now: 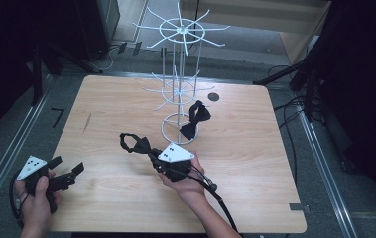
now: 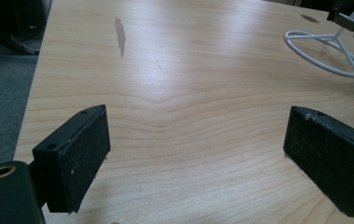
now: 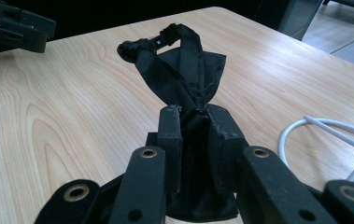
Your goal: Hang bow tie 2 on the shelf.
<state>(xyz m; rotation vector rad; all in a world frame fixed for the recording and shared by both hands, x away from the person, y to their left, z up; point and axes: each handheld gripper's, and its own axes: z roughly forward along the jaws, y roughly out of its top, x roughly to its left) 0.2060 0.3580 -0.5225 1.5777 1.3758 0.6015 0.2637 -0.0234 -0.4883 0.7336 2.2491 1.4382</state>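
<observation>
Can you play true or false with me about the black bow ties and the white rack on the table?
1. The right tool is pinching a black bow tie. True.
2. The left tool is squeezed shut. False: its jaws are wide apart, with nothing between them.
3. A second bow tie hangs on the white rack. True.
4. The rack lies tipped over. False: it stands upright on its ring base.
</observation>
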